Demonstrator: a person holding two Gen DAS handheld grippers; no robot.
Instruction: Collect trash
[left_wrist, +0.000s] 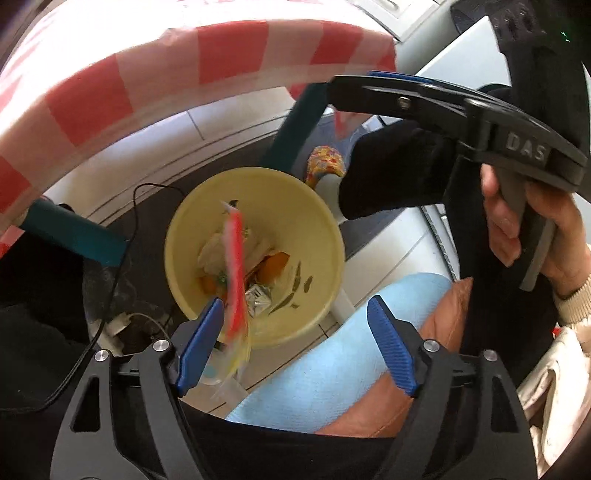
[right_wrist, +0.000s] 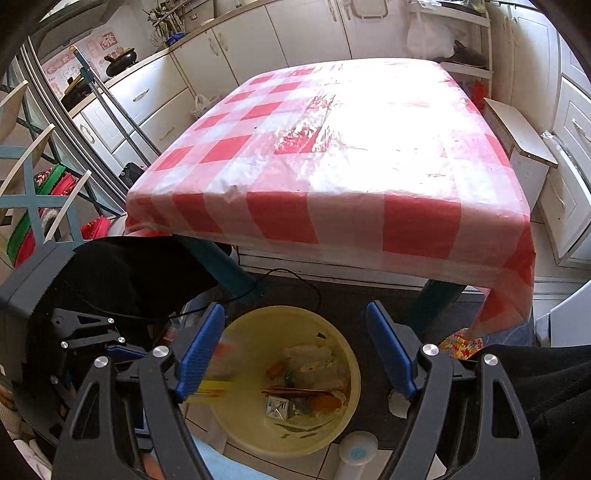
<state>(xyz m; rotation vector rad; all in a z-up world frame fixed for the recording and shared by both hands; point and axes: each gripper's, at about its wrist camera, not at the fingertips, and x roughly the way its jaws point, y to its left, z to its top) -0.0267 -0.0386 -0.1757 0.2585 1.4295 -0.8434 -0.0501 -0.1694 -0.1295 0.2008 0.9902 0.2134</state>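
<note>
My left gripper (left_wrist: 295, 347) has its blue ribbed fingers spread wide and clamps nothing; a blurred red-and-yellow plastic wrapper (left_wrist: 235, 273) sits just beside its left finger (left_wrist: 199, 347), above the round pale-yellow plastic bin (left_wrist: 325, 206) in the centre of the left wrist view. In that bin lie crumpled white paper (left_wrist: 214, 251), orange scraps (left_wrist: 275, 266) and a small silver foil packet (left_wrist: 258, 299). My right gripper (right_wrist: 295, 352) is also spread wide with nothing between its fingers, and the same bin fills the lower centre of its view. My right hand (left_wrist: 517, 229) grasps its grey handle at the right edge of the left wrist view. The red-and-white checked tablecloth (right_wrist: 332, 147) covers the table across the upper half of the right wrist view.
</note>
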